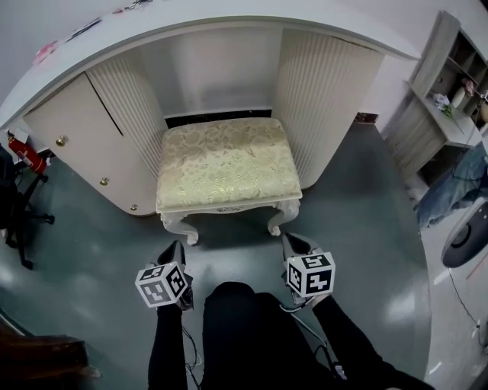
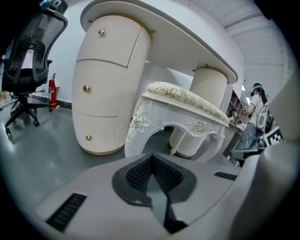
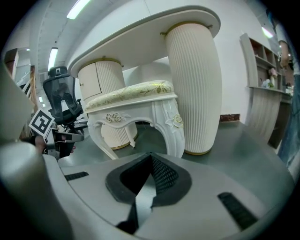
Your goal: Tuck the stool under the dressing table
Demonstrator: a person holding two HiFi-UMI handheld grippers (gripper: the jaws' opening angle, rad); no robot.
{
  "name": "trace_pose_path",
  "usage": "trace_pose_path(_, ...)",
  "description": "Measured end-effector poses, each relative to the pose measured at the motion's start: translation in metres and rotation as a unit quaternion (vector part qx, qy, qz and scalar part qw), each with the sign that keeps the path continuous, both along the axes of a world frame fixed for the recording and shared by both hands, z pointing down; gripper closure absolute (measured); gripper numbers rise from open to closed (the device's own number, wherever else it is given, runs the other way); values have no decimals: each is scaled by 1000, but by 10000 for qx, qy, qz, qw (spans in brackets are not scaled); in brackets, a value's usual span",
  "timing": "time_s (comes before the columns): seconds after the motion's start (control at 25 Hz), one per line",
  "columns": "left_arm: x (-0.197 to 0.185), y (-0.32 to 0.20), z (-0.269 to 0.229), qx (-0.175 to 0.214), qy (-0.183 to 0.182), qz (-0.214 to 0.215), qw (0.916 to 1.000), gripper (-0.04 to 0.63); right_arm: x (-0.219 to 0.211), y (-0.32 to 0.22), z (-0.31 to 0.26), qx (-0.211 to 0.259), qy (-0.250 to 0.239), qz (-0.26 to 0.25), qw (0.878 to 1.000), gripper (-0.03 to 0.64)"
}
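Observation:
The white carved stool [image 1: 225, 160] with a cream floral cushion stands in the knee gap of the curved white dressing table [image 1: 229, 17], its front legs sticking out onto the grey floor. My left gripper [image 1: 176, 247] is just in front of the stool's front left leg and not touching it; its jaws are shut and empty. My right gripper [image 1: 290, 239] is close to the front right leg, also shut on nothing. The left gripper view shows the stool [image 2: 183, 101] ahead beside the drawer pedestal [image 2: 105, 84]. In the right gripper view the stool [image 3: 133, 96] stands left of the ribbed pedestal [image 3: 194, 79].
A black office chair [image 2: 28, 61] and a red fire extinguisher [image 1: 27, 152] stand to the left. A shelf unit [image 1: 450, 91] lines the right wall. A person [image 2: 257, 105] stands at the far right in the left gripper view. Grey floor surrounds the stool.

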State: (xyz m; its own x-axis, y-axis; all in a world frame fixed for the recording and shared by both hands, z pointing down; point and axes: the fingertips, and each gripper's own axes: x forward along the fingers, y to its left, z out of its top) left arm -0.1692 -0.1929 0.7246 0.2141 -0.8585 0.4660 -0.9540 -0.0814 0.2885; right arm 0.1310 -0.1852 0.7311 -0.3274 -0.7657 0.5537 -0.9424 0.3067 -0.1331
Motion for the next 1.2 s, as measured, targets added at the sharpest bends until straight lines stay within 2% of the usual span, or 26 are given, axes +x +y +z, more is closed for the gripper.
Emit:
trace_pose_path(0.24,-2,10,-6,77,11,-24,10000,588,-7,7,-9,102,-290,-85,9995,614)
trace_pose_path(0.48,-5,14,-17,208,43,-38,9998,588,-12,11,-18,222,-240,-150,9994,614)
trace_pose_path(0.64,-9,17,-24,277,70,-50,9996,588,-15,12,-22,173,-415,-102,9989,614)
trace_pose_path(1.2,-5,28,-31,292,88,30,9995,588,-9,25,-38,276,-348,-39,9990,614)
